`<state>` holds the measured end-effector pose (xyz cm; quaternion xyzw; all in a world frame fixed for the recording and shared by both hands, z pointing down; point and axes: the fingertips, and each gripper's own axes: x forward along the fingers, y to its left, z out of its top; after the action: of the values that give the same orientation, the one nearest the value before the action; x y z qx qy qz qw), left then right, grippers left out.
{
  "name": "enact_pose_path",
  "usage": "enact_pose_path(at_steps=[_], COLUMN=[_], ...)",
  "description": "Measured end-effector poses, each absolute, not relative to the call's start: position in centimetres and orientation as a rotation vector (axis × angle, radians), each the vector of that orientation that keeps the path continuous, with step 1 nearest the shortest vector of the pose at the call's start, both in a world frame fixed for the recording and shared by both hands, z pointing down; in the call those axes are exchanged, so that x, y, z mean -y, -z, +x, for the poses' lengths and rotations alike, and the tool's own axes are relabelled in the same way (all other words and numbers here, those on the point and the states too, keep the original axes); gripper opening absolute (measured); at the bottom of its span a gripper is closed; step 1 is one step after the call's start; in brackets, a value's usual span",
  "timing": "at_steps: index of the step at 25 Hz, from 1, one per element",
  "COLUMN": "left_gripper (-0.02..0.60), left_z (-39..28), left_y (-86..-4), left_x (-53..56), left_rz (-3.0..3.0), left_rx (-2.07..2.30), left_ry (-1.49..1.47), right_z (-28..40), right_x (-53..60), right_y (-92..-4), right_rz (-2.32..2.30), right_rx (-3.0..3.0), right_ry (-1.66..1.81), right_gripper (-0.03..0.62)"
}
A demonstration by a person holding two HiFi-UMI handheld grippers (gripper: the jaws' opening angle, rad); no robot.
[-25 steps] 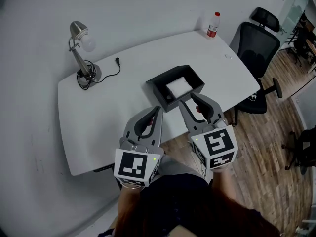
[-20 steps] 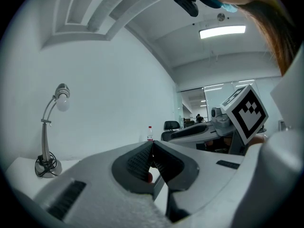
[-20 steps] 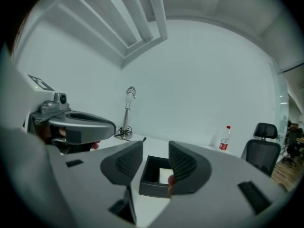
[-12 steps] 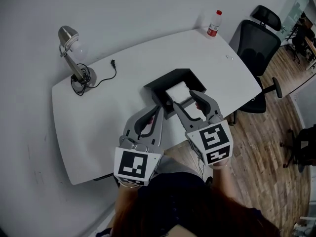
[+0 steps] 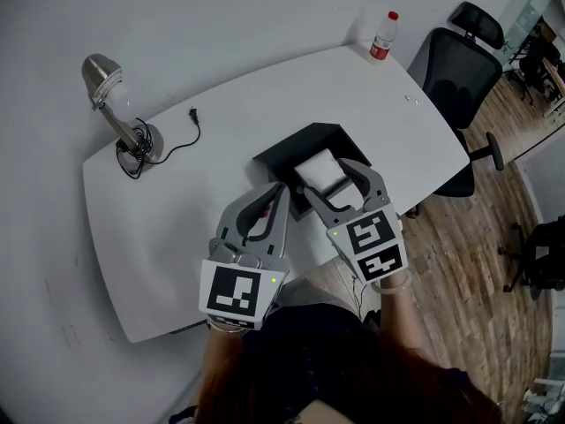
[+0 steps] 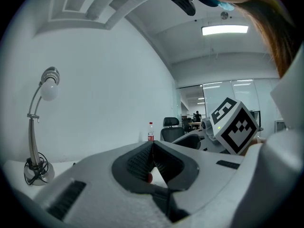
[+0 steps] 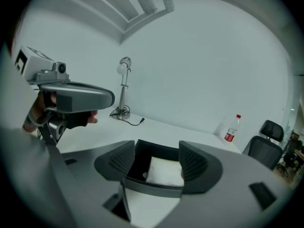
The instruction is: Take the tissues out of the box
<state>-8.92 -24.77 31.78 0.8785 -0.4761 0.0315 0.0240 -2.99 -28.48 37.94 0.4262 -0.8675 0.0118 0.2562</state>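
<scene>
Lamp at the table's left end, bare top around it. Left gripper hovers at the front edge, jaws clenched and empty. Just right is the box with the tissues inside. Right gripper is at its near rim, jaws just opening and gripping nothing.

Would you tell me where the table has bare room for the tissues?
Bare: the table between the lamp cord and the box, and the far side between box and bottle. Crowded: the near edge at the box, where the shut left gripper and the right gripper, jaws just opening over the tissues, hover.
</scene>
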Motion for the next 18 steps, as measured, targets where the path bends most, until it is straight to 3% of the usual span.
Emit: enact_pose_path(at_steps=[18], left_gripper=[0.025], left_z=[-9.6], left_y=[-33.2], left_x=[29.4], left_rz=[2.699], left_rx=[1.416], left_ry=[-0.088], right_z=[-2.9], right_x=[31.7], right_y=[-45.1], right_rz=[0.995], right_rx=[2.133], right_ry=[-0.181], right_gripper=[0.305])
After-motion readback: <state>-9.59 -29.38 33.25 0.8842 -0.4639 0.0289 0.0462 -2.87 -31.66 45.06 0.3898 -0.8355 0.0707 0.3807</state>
